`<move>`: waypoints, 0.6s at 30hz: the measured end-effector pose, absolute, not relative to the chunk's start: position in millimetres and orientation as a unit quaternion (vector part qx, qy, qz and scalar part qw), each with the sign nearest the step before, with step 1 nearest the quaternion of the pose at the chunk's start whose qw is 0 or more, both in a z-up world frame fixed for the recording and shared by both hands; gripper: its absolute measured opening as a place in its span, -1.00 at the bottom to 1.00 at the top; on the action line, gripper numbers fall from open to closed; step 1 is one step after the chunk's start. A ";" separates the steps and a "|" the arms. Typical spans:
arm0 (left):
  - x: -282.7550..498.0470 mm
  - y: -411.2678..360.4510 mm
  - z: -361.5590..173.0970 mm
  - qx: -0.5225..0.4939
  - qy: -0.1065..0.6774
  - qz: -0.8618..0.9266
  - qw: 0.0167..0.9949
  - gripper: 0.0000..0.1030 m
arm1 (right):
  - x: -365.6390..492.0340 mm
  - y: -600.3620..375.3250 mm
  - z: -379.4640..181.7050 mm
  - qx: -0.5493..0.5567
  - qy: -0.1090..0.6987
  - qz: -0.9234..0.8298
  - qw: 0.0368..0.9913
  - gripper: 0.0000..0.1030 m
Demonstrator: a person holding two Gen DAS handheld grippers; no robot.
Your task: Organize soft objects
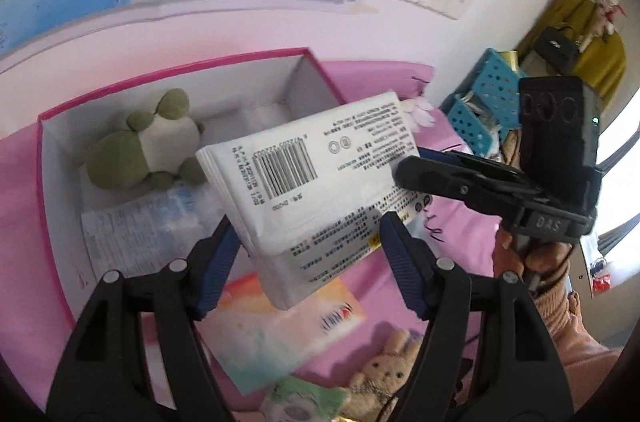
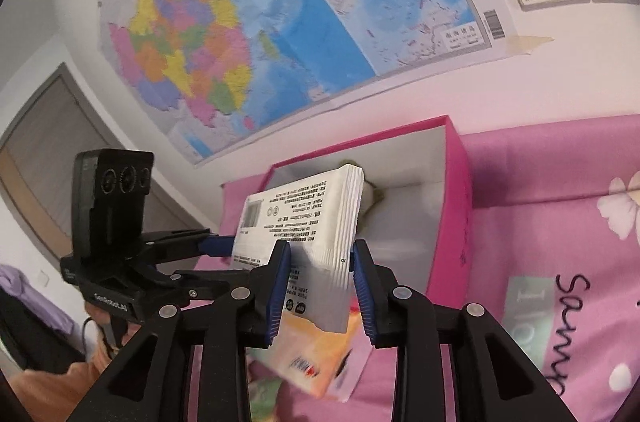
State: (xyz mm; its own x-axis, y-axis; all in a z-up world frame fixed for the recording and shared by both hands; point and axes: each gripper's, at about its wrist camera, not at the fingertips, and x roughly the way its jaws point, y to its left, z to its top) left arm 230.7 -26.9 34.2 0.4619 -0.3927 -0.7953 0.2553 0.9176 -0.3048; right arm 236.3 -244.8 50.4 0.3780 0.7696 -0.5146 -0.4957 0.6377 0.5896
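Observation:
A white tissue pack [image 1: 316, 178] [image 2: 304, 222] with a barcode and printed text hangs in the air, over the near edge of an open pink box [image 1: 52, 190] [image 2: 454, 206]. My left gripper [image 1: 310, 246] [image 2: 224, 248] is shut on the pack across its width, one blue pad on each long side. My right gripper [image 2: 318, 266] [image 1: 404, 164] is shut on the pack's thin end, coming in from the right in the left wrist view. In the box lie a green frog plush [image 1: 140, 150] and a clear wrapped pack [image 1: 140, 226].
On the pink bedsheet [image 2: 560, 182] below lie an orange tissue pack [image 1: 280, 326] [image 2: 320, 354], a beige rabbit plush [image 1: 384, 374] and a green packet [image 1: 304, 402]. A teal packet [image 2: 524, 314] lies right of the box. Blue baskets [image 1: 488, 94] stand at the far right. A map hangs on the wall [image 2: 280, 22].

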 end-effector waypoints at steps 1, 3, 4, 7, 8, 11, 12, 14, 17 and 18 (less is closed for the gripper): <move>235.6 -27.6 31.4 -0.073 0.487 -0.187 0.850 0.40 | 240.8 -242.9 48.6 0.169 0.405 0.385 0.812 -0.39; 245.7 -28.2 22.6 -0.070 0.497 -0.180 0.846 0.40 | 248.6 -240.0 45.3 0.164 0.415 0.374 0.813 -0.39; 249.0 -28.4 19.0 -0.070 0.500 -0.178 0.845 0.40 | 251.3 -238.8 44.1 0.161 0.418 0.369 0.814 -0.39; 261.8 -29.4 6.5 -0.074 0.515 -0.173 0.836 0.40 | 259.9 -235.6 39.4 0.149 0.432 0.348 0.819 -0.39; 263.6 -30.1 3.6 -0.075 0.520 -0.173 0.833 0.40 | 261.0 -235.4 39.0 0.147 0.435 0.343 0.819 -0.39; 271.1 -31.8 -7.1 -0.077 0.533 -0.166 0.826 0.40 | 264.6 -234.4 37.4 0.136 0.444 0.321 0.826 -0.37; 273.1 -32.4 -9.8 -0.075 0.537 -0.162 0.824 0.40 | 265.6 -234.8 36.1 0.131 0.448 0.305 0.830 -0.35; 276.0 -32.8 -13.2 -0.073 0.540 -0.154 0.824 0.40 | 265.6 -235.1 37.0 0.131 0.449 0.293 0.834 -0.37; 273.6 -33.6 -11.2 -0.070 0.535 -0.153 0.828 0.40 | 260.3 -234.9 43.9 0.118 0.440 0.281 0.845 -0.23; 272.7 -35.4 -9.0 -0.068 0.531 -0.151 0.831 0.40 | 256.3 -234.9 48.7 0.113 0.432 0.279 0.850 -0.17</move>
